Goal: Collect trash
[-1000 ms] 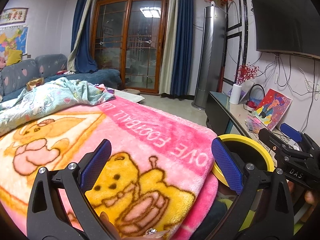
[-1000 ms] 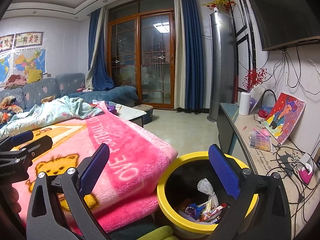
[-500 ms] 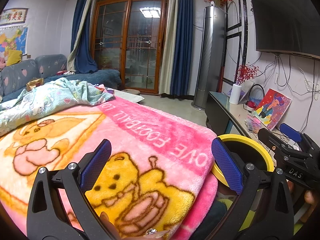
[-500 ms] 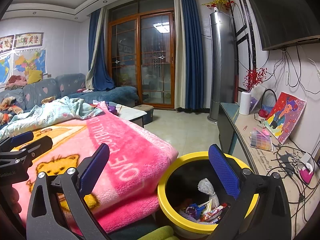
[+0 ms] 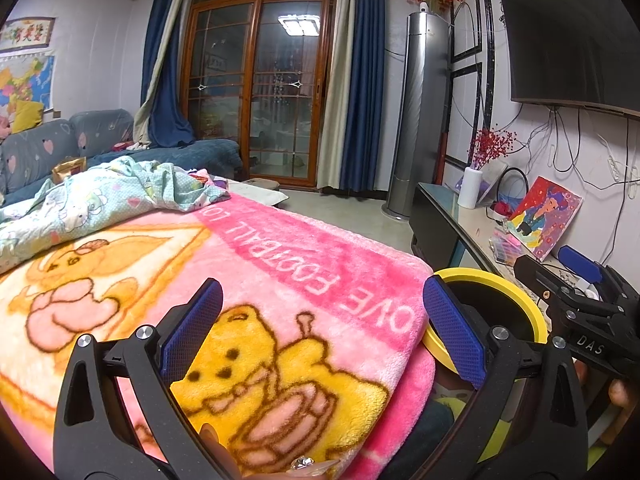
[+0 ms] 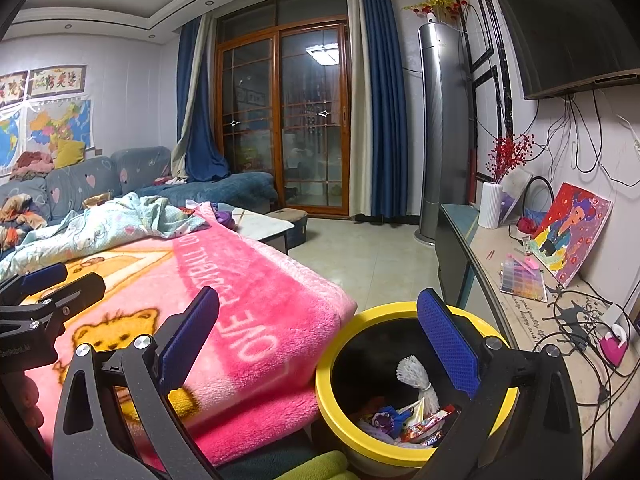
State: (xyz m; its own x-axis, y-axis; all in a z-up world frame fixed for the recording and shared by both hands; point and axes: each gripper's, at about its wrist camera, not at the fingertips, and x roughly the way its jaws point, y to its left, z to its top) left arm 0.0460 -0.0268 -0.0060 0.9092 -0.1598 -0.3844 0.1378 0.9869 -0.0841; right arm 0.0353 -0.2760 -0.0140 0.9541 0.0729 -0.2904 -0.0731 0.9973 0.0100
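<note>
Right hand-held gripper (image 6: 318, 342) spread wide, nothing between the pads. Just below and ahead of its right finger: yellow bin (image 6: 360, 438), mouth open, wrappers (image 6: 404, 422) and a white tied bag (image 6: 414, 380) already down inside. Left hand-held gripper (image 5: 322, 330) also gaping, empty, hanging over the pink blanket (image 5: 280, 256). Bin rim pressed close against the blanket edge, to the right of that gripper. No loose trash visible on the blanket from here. Farther off, rumpled pale quilt (image 5: 100, 200), perhaps hiding scraps. Risk: jaws snagging plush fabric on a low grab, or bumping the bin and tipping it.
</note>
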